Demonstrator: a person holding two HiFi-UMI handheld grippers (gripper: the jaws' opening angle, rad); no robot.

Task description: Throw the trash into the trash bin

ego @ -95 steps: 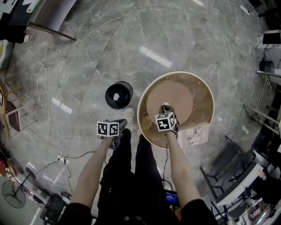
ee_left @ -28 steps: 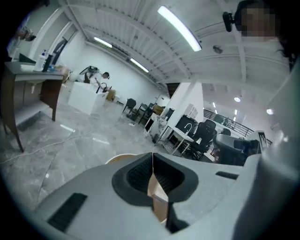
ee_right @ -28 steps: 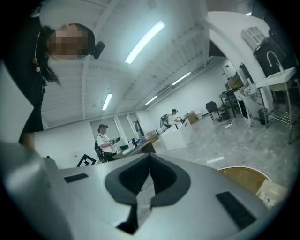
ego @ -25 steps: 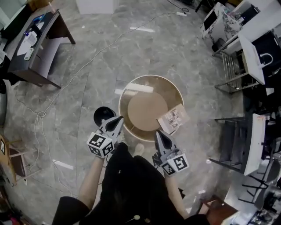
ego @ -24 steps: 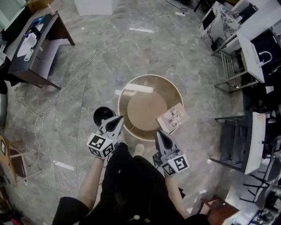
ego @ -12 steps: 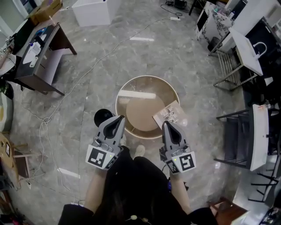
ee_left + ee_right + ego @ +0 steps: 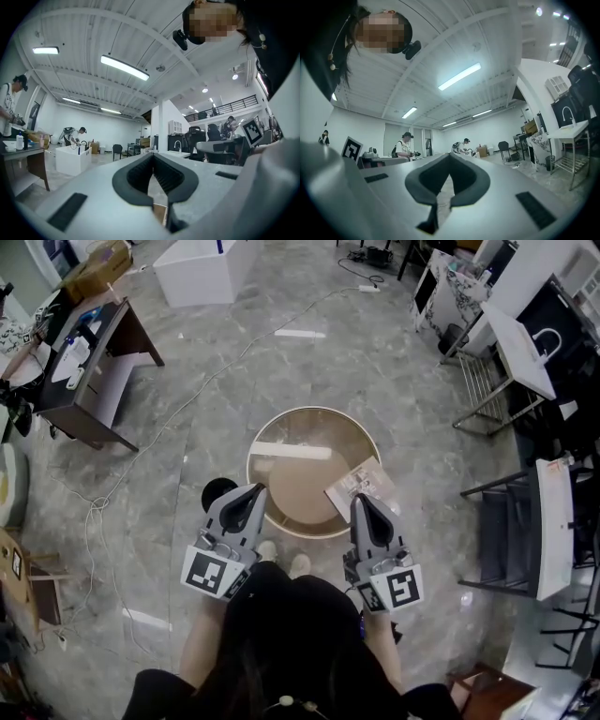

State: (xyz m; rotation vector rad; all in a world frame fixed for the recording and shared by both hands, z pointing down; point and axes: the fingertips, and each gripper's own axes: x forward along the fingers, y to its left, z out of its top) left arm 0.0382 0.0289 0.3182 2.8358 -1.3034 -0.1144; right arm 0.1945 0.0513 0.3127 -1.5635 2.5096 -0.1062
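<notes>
In the head view my left gripper (image 7: 253,493) and right gripper (image 7: 361,501) are held side by side in front of my body, both shut with nothing between the jaws. The small black trash bin (image 7: 217,490) stands on the floor left of the round brown table (image 7: 314,423), half hidden behind the left gripper; its inside does not show. A printed cardboard box (image 7: 354,484) sits at the table's right edge. The left gripper view shows my left gripper (image 7: 153,156) with jaws meeting tip to tip, pointing level across the room. In the right gripper view my right gripper (image 7: 449,155) stands the same way.
A dark desk (image 7: 89,362) stands at the left, a white box (image 7: 202,268) at the far back. Chairs and white tables (image 7: 553,531) line the right side. A cable (image 7: 141,456) trails over the grey marble floor. Other people work in the background.
Both grippers have risen toward the head camera and now look larger. The view has shifted so the table and bin sit just beyond the fingertips. Both stay shut.
</notes>
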